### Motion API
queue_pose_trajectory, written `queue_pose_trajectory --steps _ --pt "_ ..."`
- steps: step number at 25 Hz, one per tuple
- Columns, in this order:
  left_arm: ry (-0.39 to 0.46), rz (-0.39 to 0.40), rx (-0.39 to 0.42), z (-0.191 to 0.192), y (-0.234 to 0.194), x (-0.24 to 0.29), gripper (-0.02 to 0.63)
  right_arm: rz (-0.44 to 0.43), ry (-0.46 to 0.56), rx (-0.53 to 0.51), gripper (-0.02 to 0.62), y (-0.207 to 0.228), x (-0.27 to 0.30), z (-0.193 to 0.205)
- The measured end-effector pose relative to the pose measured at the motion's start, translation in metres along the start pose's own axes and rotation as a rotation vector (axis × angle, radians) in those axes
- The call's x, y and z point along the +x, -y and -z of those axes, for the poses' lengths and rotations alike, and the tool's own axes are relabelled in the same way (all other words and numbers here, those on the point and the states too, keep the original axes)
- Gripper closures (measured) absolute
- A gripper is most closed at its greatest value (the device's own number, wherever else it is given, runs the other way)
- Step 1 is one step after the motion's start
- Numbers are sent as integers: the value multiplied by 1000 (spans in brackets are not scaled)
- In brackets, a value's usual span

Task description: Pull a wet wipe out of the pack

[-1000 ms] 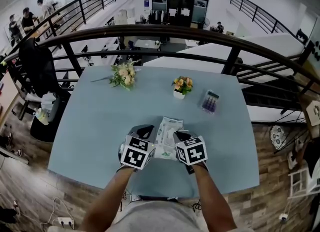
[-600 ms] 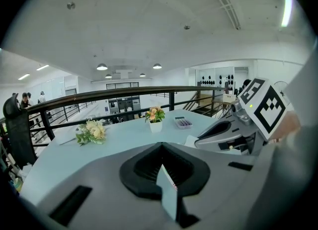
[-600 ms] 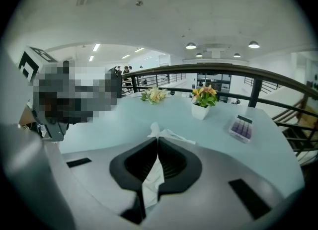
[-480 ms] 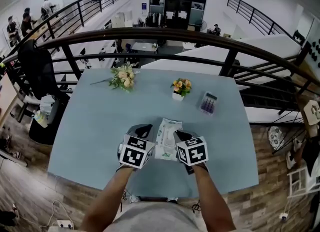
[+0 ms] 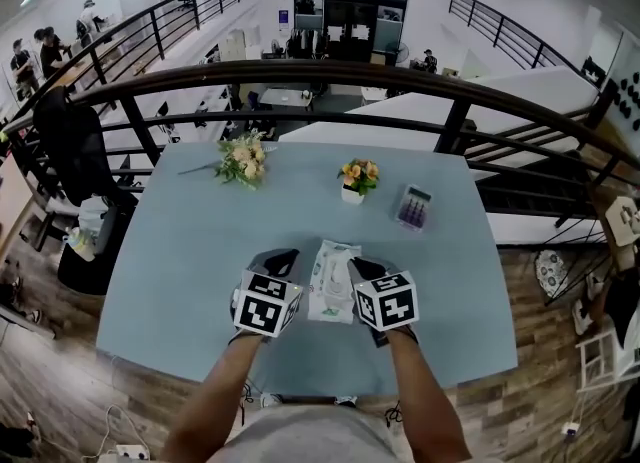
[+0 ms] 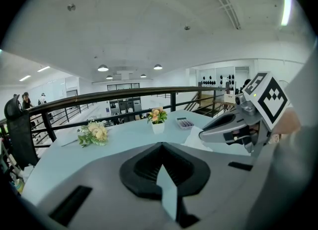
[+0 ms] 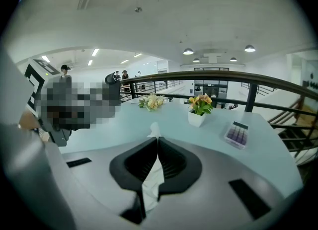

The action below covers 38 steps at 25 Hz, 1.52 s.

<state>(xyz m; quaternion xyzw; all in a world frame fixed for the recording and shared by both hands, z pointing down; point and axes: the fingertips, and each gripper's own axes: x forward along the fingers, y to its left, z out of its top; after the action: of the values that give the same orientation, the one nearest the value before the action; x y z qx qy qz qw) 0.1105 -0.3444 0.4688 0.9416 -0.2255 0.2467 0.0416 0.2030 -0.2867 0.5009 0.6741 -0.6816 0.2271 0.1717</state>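
The white wet wipe pack point(image 5: 333, 289) lies flat on the pale blue table point(image 5: 180, 251), between my two grippers. My right gripper point(image 5: 361, 270) is at the pack's right edge. Its jaws are shut on a white wipe point(image 7: 151, 178) that runs up between the pads, with its tip point(image 7: 154, 130) poking out past them. My left gripper point(image 5: 284, 258) sits at the pack's left edge. Its jaws meet at the tips point(image 6: 161, 145), and I see nothing between them. In the left gripper view a corner of the pack point(image 6: 196, 140) shows under the right gripper's jaws.
At the far side of the table lie a flower bouquet point(image 5: 243, 159), a small white pot of flowers point(image 5: 360, 177) and a small purple-keyed box point(image 5: 414, 207). A dark railing point(image 5: 330, 76) runs just beyond the far edge. The table's near edge is close below my arms.
The right gripper has lifted slightly with the wipe in its jaws. The left gripper and the pack stay where they were.
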Motion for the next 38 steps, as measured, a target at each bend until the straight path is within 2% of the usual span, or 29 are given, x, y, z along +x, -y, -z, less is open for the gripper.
queue_pose_trajectory --steps 18,38 --pt "15 -24 3 -12 -1 -3 611 0 40 -9 583 7 -11 -16" --pt "36 -29 16 -29 6 0 611 42 88 5 583 29 -34 -31"
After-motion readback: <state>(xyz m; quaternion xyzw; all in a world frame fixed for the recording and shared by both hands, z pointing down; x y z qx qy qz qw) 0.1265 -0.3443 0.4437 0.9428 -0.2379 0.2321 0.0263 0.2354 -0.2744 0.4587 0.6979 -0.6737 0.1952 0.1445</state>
